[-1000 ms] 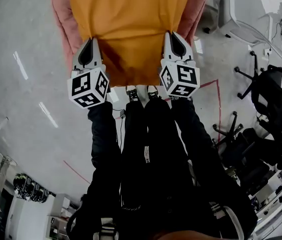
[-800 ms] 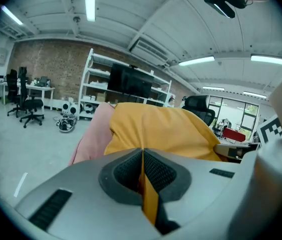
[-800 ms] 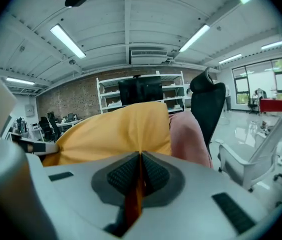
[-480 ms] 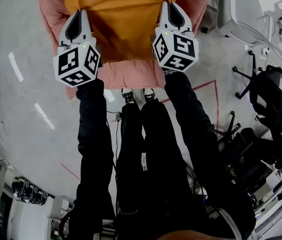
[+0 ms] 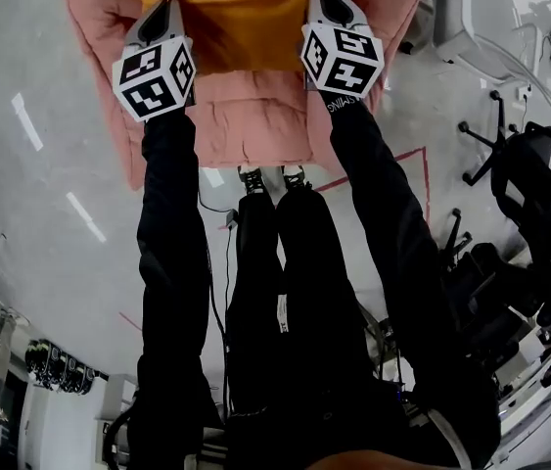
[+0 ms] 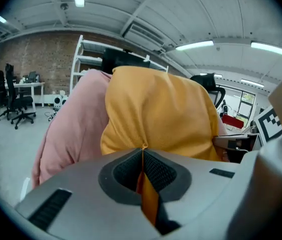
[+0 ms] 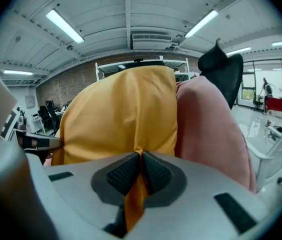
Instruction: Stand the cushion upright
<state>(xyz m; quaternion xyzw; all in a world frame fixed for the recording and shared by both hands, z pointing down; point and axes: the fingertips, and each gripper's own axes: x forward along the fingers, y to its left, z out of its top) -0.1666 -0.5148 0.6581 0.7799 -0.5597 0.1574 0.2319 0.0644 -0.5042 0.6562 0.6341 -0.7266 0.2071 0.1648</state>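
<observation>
Fingers of the left gripper are pressed together on a thin fold of the cushion cover, with orange cloth running down between the pads. The right gripper is the same, its fingers nipping a pleat at the other lower corner. In the head view the cushion sits at the top centre of the frame on the pink armchair, between the chair's arms, with both grippers at its near edge, left and right. In both gripper views it rises in front of the jaws with pink padding beside and behind it, so I'd call it close to upright, probably leaning on the backrest. Handling, my guess: light, soft and floppy, with loose filling that sags. The cover looks smooth, so only cloth is caught, not the bulk, and it may stretch or slip out if I tug. The two bottom corners, well apart, are the right hold, because they keep it from twisting. I'd ease it down gently so the base settles flat on the seat and it doesn't slump forward.
</observation>
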